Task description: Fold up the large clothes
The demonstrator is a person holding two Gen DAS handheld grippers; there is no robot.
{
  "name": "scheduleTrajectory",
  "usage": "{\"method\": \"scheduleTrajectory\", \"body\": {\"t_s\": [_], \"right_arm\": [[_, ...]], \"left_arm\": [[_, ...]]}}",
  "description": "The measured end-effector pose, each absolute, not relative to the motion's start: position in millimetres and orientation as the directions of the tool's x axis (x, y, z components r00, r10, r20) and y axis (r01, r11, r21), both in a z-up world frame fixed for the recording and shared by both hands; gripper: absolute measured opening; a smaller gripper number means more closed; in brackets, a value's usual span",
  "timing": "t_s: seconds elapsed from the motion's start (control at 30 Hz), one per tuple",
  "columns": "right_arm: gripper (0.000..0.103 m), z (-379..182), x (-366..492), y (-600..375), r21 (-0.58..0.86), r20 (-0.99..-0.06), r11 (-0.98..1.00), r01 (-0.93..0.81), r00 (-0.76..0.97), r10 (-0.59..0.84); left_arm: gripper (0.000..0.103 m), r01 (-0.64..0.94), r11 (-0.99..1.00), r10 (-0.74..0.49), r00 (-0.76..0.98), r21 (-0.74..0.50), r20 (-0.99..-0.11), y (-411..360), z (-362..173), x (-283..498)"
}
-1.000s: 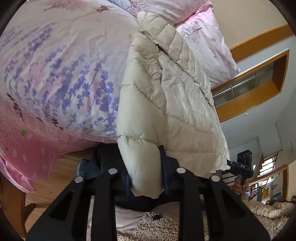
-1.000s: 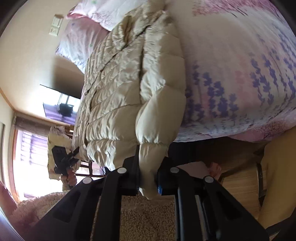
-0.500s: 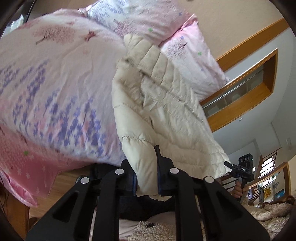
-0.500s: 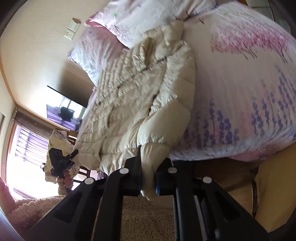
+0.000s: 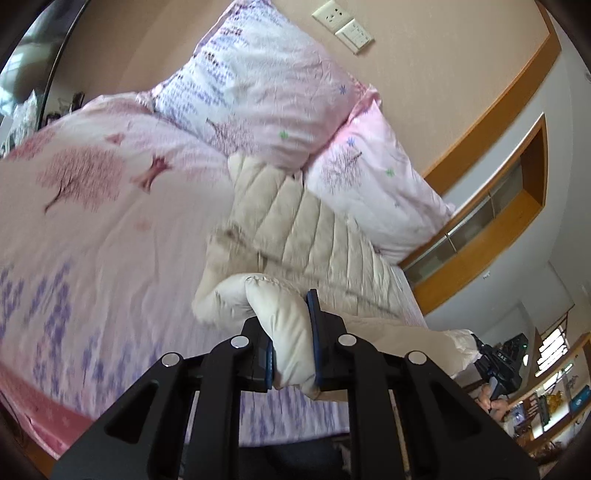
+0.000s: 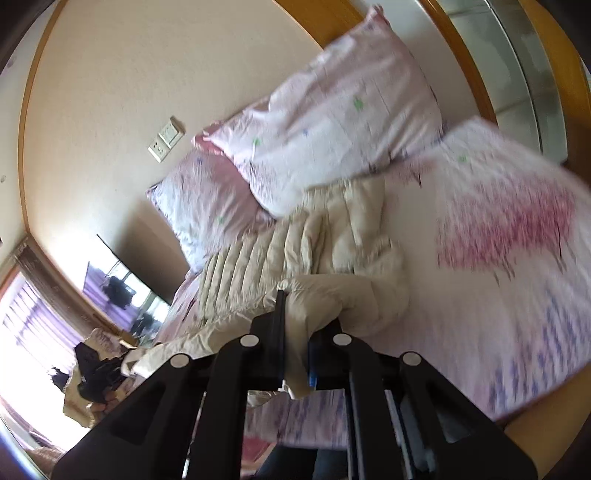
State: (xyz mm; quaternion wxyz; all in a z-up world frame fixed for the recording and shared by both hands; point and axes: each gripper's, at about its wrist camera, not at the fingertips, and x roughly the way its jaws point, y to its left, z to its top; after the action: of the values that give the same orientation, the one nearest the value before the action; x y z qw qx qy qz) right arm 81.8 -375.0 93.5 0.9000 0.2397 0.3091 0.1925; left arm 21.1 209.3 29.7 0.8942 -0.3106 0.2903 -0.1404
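Left wrist: pillows [image 5: 280, 92] crowd the bed [image 5: 110, 229] behind the jacket [image 5: 314, 236].
Left tongs [image 5: 291, 354] and right tongs [image 6: 295, 354] each clench its hem.

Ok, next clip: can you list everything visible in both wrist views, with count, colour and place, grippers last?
Puffer jacket: one, cream, quilted, lying on the bed below the pillows, its near hem lifted.
Duvet: one, pink and white with purple flower and pink tree prints, covering the bed.
Pillows: two, pink-white floral, at the head of the bed against the wall.
Wall sockets: two plates, white, above the pillows.
Window: one, bright, at the left edge of the right wrist view.
Left gripper: black, shut on one hem corner of the jacket.
Right gripper: black, shut on the other corner.
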Motion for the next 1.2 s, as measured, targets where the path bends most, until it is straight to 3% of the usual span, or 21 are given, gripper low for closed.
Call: {"method": "scheduleTrajectory", "body": {"t_s": [0.23, 0.57, 0.73, 1.0, 1.13, 1.2], "right_arm": [[0.01, 109, 148, -364, 0.576, -0.427, 0.801, -0.163, 0.775, 0.465], [0.01, 127, 254, -352, 0.574, -0.444, 0.814, -0.088, 0.802, 0.399], [0.01, 105, 312, -346, 0.573, -0.508, 0.82, 0.004, 0.786, 0.351], [0.012, 48, 370, -346, 0.591, -0.629, 0.79, 0.163, 0.707, 0.325], [0.017, 31, 390, -346, 0.611, -0.658, 0.759, 0.226, 0.678, 0.328], [0.025, 27, 398, -345, 0.617, -0.662, 0.751, 0.235, 0.672, 0.333]], "left_arm": [[0.014, 0.077, 0.766, -0.414, 0.818, -0.638, -0.398, 216, 53, 77], [0.014, 0.05, 0.785, -0.363, 0.845, -0.617, -0.393, 219, 84, 193], [0.014, 0.002, 0.788, -0.341, 0.834, -0.616, -0.435, 216, 82, 258], [0.014, -0.105, 0.722, -0.368, 0.779, -0.684, -0.508, 225, 38, 310], [0.015, -0.134, 0.68, -0.394, 0.763, -0.721, -0.513, 227, 24, 321], [0.018, -0.137, 0.664, -0.404, 0.762, -0.735, -0.507, 228, 21, 325]]}}
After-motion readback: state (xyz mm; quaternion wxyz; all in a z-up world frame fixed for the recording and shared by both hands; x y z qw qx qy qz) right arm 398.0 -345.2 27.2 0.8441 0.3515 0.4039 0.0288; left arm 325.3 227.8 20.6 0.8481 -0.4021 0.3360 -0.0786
